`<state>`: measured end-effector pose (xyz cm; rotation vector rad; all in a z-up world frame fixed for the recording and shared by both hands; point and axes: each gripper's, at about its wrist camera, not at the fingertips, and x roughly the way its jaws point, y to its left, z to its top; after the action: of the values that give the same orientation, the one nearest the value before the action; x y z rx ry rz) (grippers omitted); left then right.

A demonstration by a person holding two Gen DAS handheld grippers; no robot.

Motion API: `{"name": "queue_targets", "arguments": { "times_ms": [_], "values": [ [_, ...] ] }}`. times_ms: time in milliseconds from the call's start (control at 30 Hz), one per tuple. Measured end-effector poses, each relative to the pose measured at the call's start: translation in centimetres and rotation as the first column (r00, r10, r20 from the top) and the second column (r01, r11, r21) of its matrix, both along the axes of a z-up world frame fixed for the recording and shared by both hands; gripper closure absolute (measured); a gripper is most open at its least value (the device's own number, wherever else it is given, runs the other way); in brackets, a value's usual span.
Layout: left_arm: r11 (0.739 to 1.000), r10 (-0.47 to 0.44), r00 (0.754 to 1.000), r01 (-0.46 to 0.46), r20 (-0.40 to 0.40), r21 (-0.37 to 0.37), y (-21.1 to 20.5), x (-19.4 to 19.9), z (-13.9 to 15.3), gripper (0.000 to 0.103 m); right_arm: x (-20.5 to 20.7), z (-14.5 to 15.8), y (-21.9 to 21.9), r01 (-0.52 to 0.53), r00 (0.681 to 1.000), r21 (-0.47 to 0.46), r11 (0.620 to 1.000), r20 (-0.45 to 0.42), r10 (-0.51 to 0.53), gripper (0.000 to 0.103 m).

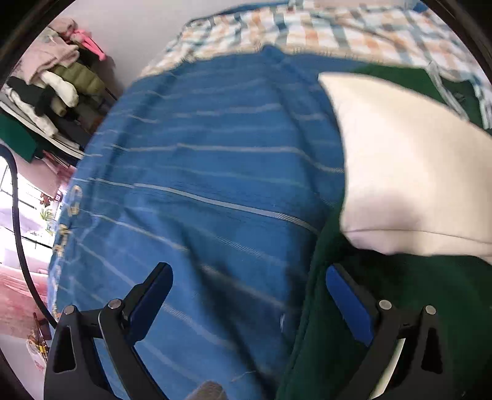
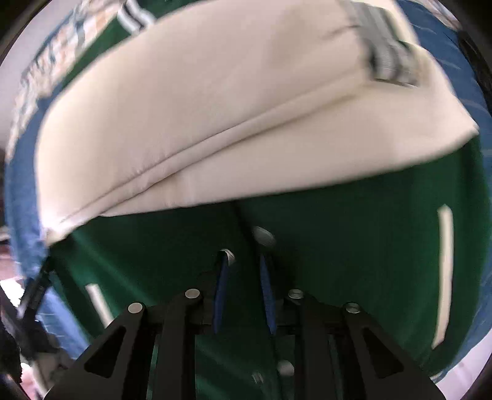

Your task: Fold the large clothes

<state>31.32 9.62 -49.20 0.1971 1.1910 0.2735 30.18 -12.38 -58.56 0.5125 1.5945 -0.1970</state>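
Left wrist view, from left to right. A heap of clothes [image 1: 58, 83] lies piled at the far left beside a pale wall. A blue striped blanket [image 1: 215, 172] covers most of the bed, with a checked sheet [image 1: 323, 27] beyond it at the top. The left gripper [image 1: 249, 277] hovers over the blanket with its jaws spread wide and nothing between them; its right finger stands over the edge of the green jacket [image 1: 415, 292]. The jacket lies on the blanket at the right, one cream sleeve [image 1: 409, 166] folded across its body.

Right wrist view, from left to right. The blanket shows along the left rim. The cream sleeve [image 2: 196, 117] crosses the upper half, ending in a striped cuff [image 2: 387, 58] at the upper right. Below it lies the jacket's green front [image 2: 353, 246] with silver snap buttons [image 2: 264, 237]. The right gripper [image 2: 244, 264] points down at the buttoned front; its jaws stand a narrow gap apart, and whether they pinch cloth cannot be told.
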Motion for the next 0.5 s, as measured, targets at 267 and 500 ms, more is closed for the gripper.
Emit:
{"name": "queue_targets", "arguments": {
  "times_ms": [267, 500],
  "values": [
    [1.0, -0.006, 0.999, 0.005, -0.037, -0.009, -5.8, -4.1, 2.1, 0.0, -6.8, 4.8, -15.9, 0.112, 0.994, -0.166, 0.98, 0.004, -0.113, 0.071],
    [0.995, 0.008, 0.994, 0.003, -0.109, 0.097, -12.9, -5.4, -4.2, 0.0, -4.3, -1.4, -26.2, 0.075, 0.996, -0.117, 0.99, 0.057, -0.069, 0.077]
  ]
}}
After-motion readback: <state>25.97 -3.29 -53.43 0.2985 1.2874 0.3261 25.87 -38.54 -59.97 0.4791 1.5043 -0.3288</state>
